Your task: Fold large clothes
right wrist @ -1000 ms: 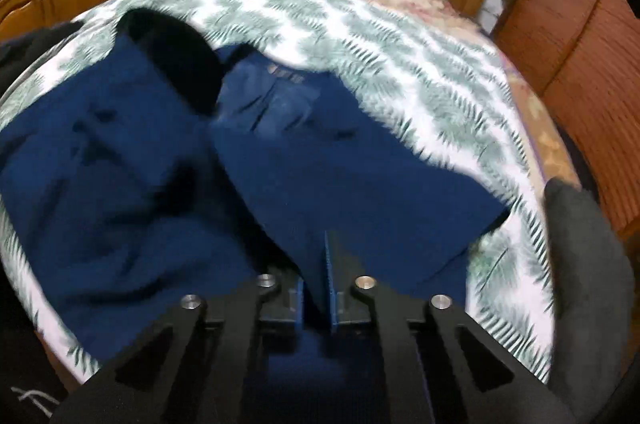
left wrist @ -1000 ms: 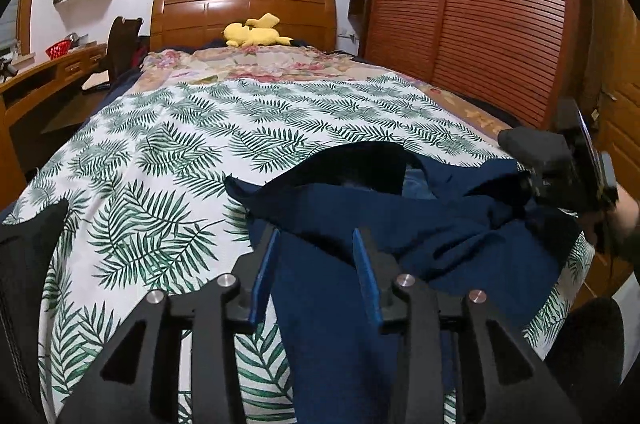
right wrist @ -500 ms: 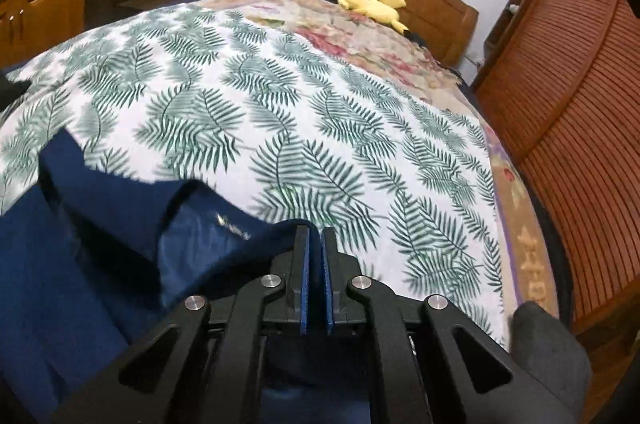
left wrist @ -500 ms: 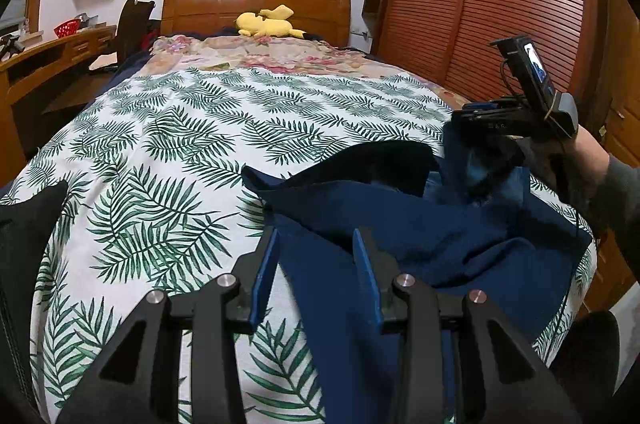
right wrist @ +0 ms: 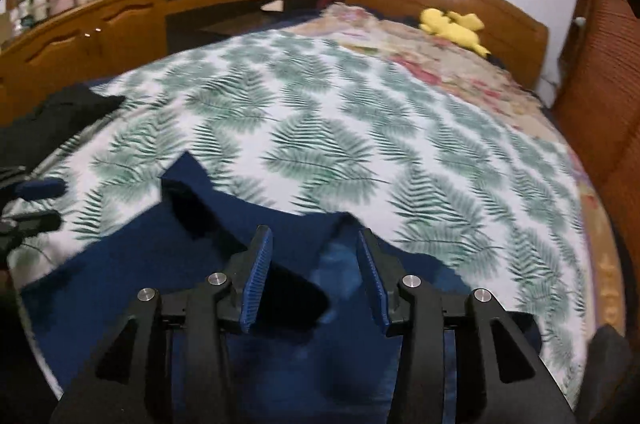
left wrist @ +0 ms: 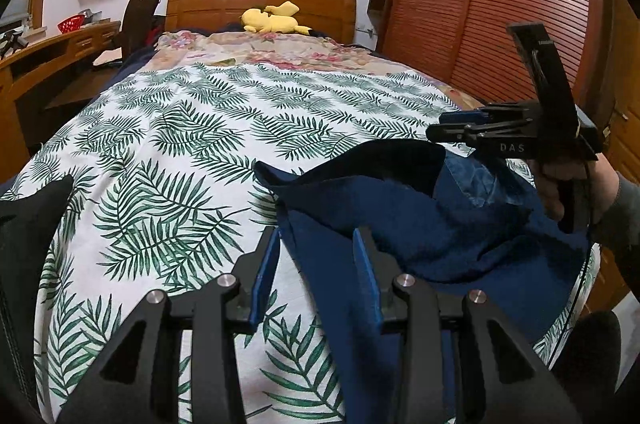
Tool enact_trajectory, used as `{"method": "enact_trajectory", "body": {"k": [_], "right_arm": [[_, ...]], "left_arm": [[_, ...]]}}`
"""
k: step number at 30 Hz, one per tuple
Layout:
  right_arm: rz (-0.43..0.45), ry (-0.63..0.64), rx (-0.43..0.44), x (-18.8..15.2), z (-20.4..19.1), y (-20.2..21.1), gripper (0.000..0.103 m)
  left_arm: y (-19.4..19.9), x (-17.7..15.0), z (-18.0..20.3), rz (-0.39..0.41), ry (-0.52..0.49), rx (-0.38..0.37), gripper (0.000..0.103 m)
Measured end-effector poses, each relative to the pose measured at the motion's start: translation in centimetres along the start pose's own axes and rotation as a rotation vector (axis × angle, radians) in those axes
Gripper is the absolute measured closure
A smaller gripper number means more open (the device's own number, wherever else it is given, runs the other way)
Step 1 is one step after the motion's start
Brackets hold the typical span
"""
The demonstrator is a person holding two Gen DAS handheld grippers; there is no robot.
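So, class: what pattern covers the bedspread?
Green fern leaves on white bedspread, clearest in the left wrist view.

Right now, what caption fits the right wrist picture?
Right gripper, fingers just opened, hovers over the navy garment on the leaf-print bedspread.

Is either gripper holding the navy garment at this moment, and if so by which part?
Nothing is held. The right gripper has just been opening, its pads apart above the navy garment. The left gripper also stands open over the garment's edge.
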State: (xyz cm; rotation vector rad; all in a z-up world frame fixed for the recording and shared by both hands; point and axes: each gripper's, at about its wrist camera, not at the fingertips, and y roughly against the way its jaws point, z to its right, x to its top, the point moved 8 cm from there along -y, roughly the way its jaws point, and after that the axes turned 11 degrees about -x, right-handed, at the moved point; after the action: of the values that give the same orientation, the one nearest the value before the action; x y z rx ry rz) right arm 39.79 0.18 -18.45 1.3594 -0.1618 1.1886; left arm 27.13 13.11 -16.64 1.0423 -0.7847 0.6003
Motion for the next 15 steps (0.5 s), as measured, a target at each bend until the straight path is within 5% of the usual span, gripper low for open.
{"method": "enact_trajectory", "body": {"k": [15], "right_arm": [[0.007, 0.047, 0.097, -0.4, -3.2, 0.9, 0.059]], "left_arm": [[-0.1, -0.1, 0.1, -0.002, -0.002, -0.006, 0.067]]}}
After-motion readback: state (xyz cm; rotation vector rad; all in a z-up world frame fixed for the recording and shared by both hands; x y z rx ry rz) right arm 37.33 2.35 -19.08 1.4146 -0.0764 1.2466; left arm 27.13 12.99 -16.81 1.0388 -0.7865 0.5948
